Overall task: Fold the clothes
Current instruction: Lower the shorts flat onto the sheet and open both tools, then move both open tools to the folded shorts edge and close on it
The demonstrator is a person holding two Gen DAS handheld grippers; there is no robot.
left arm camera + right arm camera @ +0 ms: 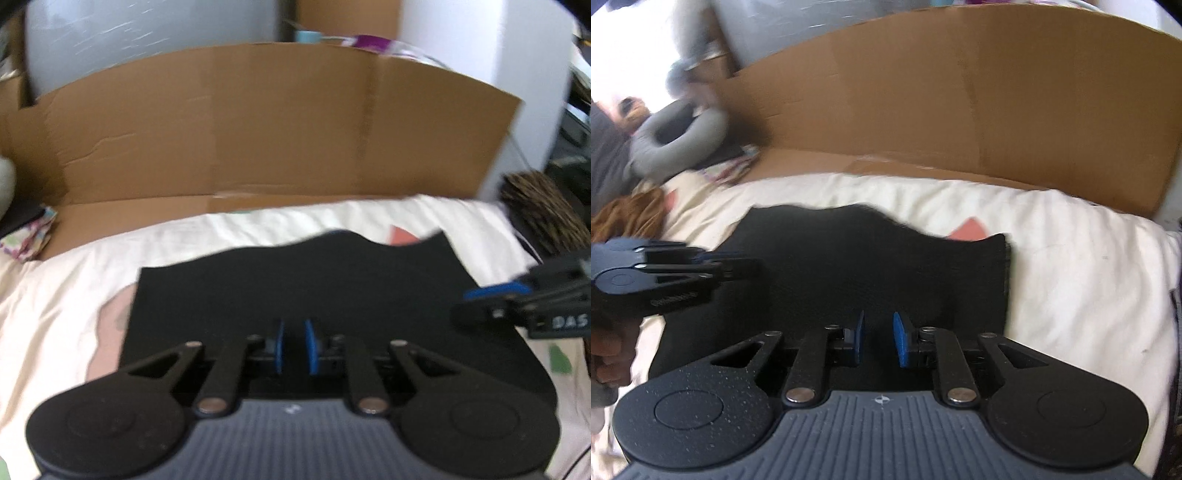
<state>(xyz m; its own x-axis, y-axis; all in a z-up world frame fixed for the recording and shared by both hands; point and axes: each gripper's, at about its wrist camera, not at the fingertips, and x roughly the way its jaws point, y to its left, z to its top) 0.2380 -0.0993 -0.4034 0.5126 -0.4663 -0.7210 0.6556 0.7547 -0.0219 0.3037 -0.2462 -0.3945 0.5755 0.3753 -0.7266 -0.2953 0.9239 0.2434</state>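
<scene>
**Two grippers over a dark garment on a bed**

I hold a gripper in each hand above a black garment that lies spread flat on a cream bedsheet. The sheet has faint pink and green patches. The garment's far edge is wavy, and a small pink patch of the sheet shows in a dip along it.

My left gripper points down over the near part of the cloth. Its blue pads stand close together with a narrow gap, and I cannot tell whether any cloth is caught between them. My right gripper also points down at the near part, toward the garment's right half. Its blue pads stand a little wider apart, with nothing visibly pinched between them.

From the right wrist view, my left gripper sits over the garment's left edge, held by my hand.

A large flattened cardboard sheet stands behind the bed. A grey neck pillow lies at the far left.
</scene>
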